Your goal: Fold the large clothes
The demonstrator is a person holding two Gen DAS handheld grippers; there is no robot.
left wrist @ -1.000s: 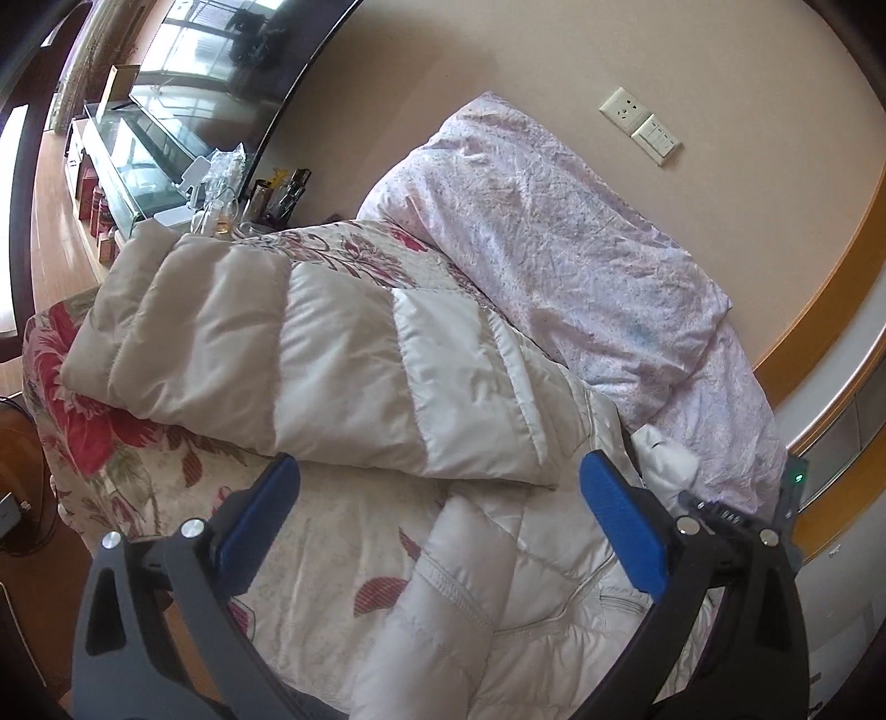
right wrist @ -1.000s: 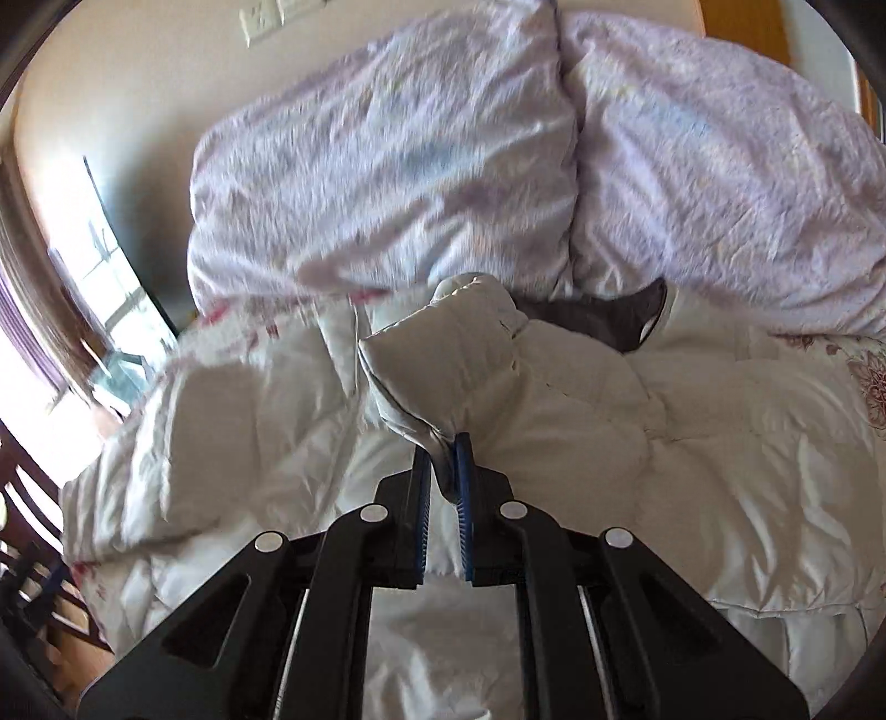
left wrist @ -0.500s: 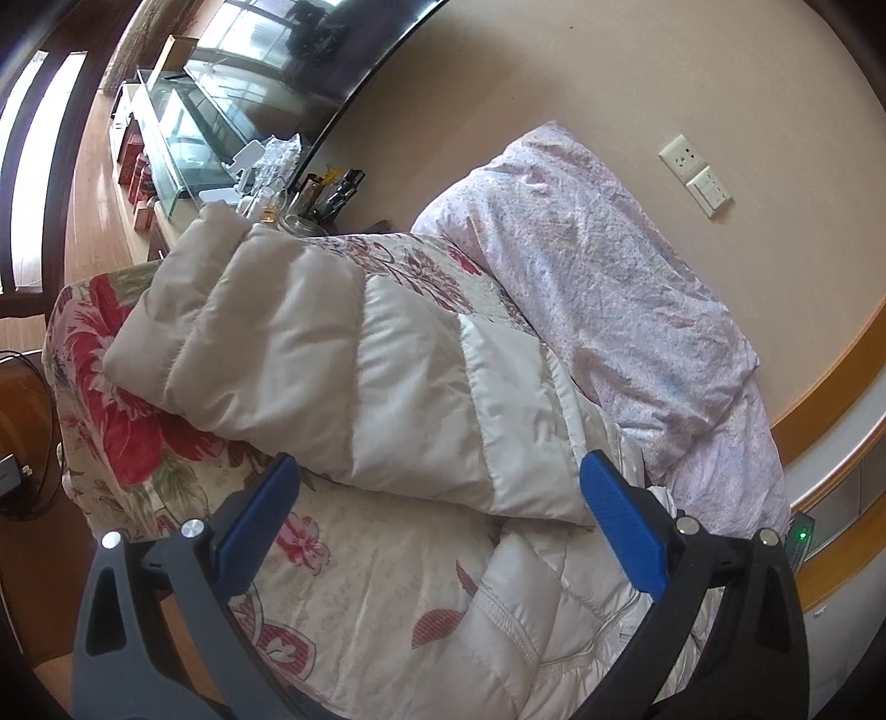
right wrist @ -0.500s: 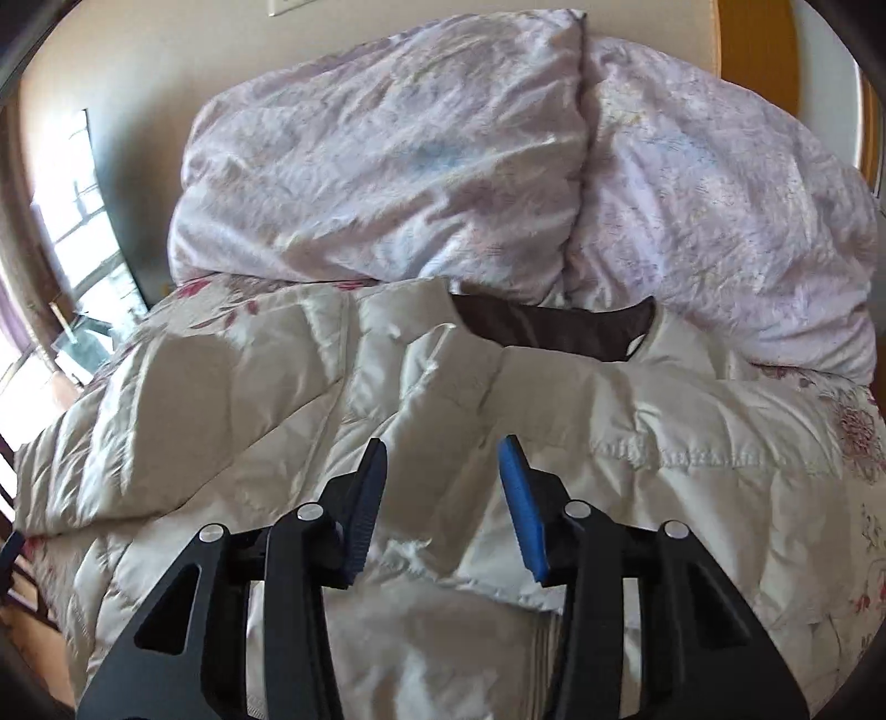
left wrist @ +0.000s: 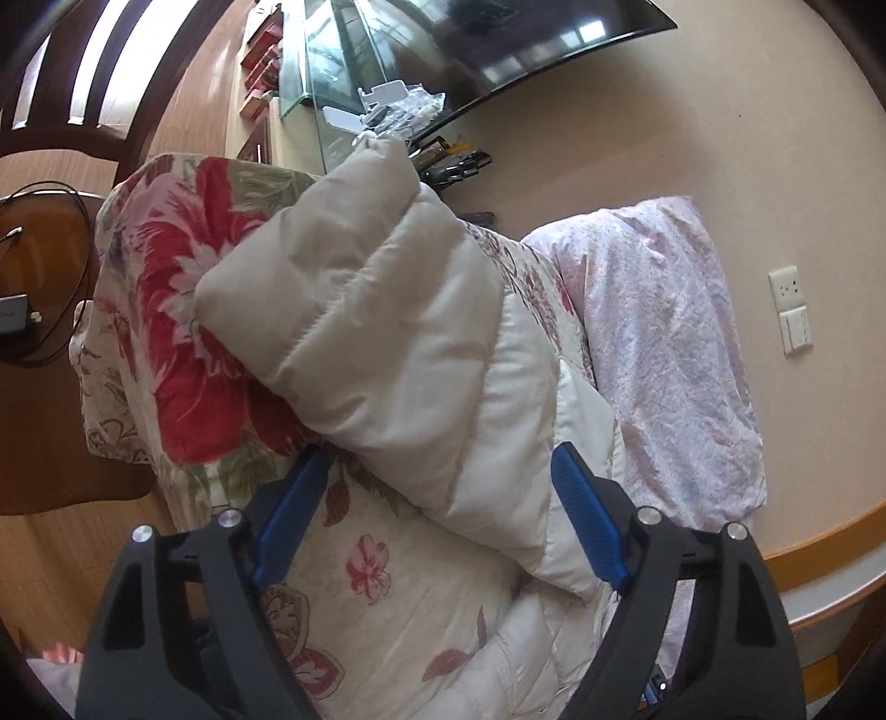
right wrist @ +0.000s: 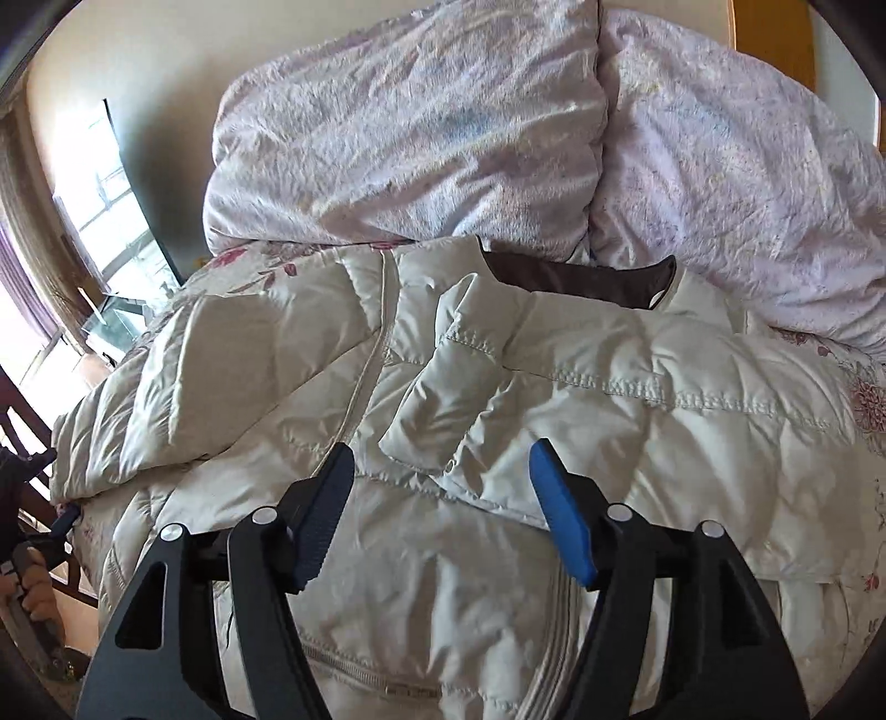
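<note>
A cream quilted down jacket (right wrist: 554,399) lies spread on a floral bedsheet (left wrist: 183,354), its dark inner collar (right wrist: 576,279) toward the pillows. One sleeve (left wrist: 387,343) lies stretched across the sheet toward the bed's edge in the left wrist view. My left gripper (left wrist: 437,498) is open and empty, its blue fingers on either side of the sleeve's near end. My right gripper (right wrist: 443,493) is open and empty, just above a folded-over sleeve (right wrist: 443,399) on the jacket's chest.
Two pale lilac pillows (right wrist: 410,127) lie against the wall behind the jacket. A glass TV stand with clutter (left wrist: 343,72) and a dark screen (left wrist: 531,39) stand past the bed's far edge. A wooden chair (left wrist: 50,138) and wood floor are at left.
My right gripper has let go of the sleeve it was shut on, opened wide and drawn back; the sleeve now rests on the jacket. My left gripper has swung left toward the other sleeve.
</note>
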